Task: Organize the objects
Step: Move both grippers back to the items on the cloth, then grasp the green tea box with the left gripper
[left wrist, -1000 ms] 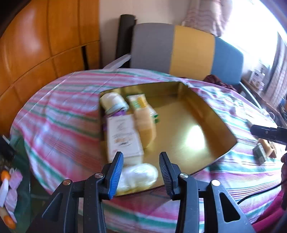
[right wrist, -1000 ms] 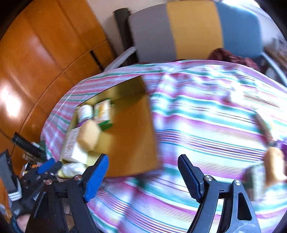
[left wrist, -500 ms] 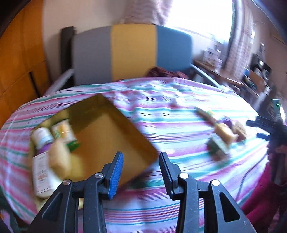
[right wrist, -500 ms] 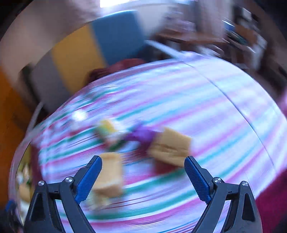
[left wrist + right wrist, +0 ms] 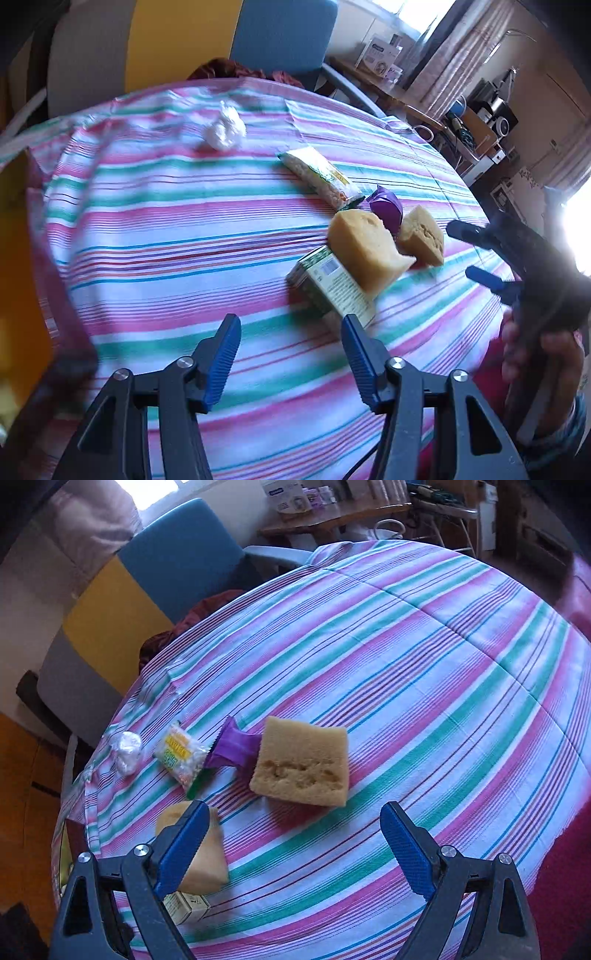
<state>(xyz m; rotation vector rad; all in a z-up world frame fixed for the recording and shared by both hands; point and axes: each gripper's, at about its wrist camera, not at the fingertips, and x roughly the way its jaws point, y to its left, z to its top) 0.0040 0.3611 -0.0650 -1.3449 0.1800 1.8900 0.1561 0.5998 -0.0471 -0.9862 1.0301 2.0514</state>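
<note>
On the striped tablecloth (image 5: 166, 229) lie two yellow sponges (image 5: 364, 247) (image 5: 423, 236), a purple wrapper (image 5: 386, 208), a green-and-white carton (image 5: 332, 291), a yellow-green snack packet (image 5: 319, 177) and a crumpled white wrap (image 5: 223, 127). My left gripper (image 5: 290, 354) is open and empty, just short of the carton. My right gripper (image 5: 293, 845) is open and empty above the cloth, in front of the large sponge (image 5: 303, 768); the second sponge (image 5: 203, 853) sits behind its left finger. The right gripper also shows in the left wrist view (image 5: 476, 254).
The gold tray's corner (image 5: 18, 258) is at the left edge. A grey, yellow and blue chair (image 5: 184, 48) stands behind the table. Shelves and cluttered furniture (image 5: 480, 122) fill the room to the right. The table edge curves down at right (image 5: 554, 775).
Both grippers have swung right, away from the gold tray with its stored items, to the loose objects on the cloth. Both stay open.
</note>
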